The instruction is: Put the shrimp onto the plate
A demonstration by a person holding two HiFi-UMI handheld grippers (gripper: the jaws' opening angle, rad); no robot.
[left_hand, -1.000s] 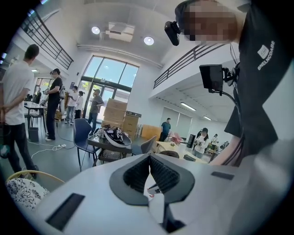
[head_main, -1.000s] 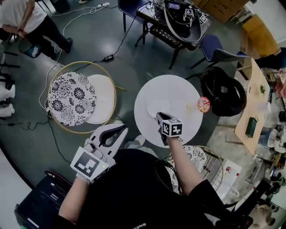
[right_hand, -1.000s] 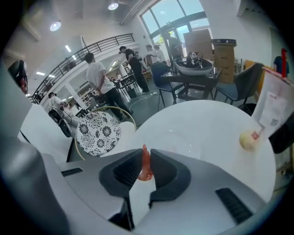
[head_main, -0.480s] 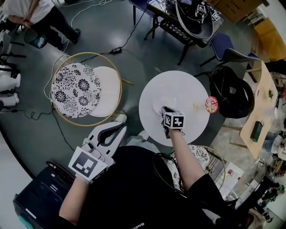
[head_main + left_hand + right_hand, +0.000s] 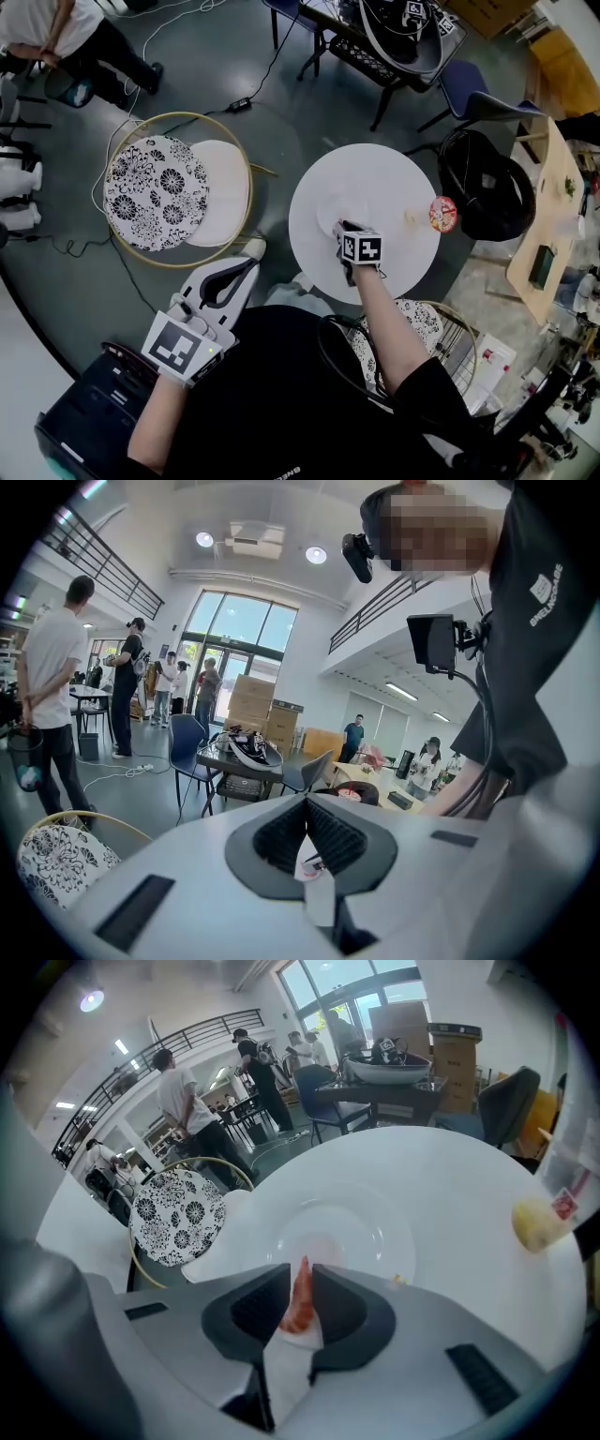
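An orange-red shrimp point(image 5: 299, 1301) is pinched between the dark jaws of my right gripper point(image 5: 301, 1288), tail pointing up. Just ahead of those jaws lies the white plate point(image 5: 377, 1225), bare, on the round white table point(image 5: 450, 1176). From the head view my right gripper point(image 5: 344, 229) hovers at the plate's point(image 5: 330, 212) near edge, around the middle of the table point(image 5: 389, 178). My left gripper point(image 5: 228, 278) hangs off the table to the left, above my lap. Its jaws point(image 5: 307, 808) stand closed with nothing in them.
A red-topped cup point(image 5: 442, 214) and a small yellowish item point(image 5: 412, 217) sit at the table's right edge. A wire chair with a floral cushion point(image 5: 155, 192) stands left, a black bag point(image 5: 486, 197) right, another wire chair point(image 5: 424, 330) under my right arm. People stand at the back.
My right gripper has edged a little forward toward the plate with the shrimp still in it. The left gripper has stayed where it was.
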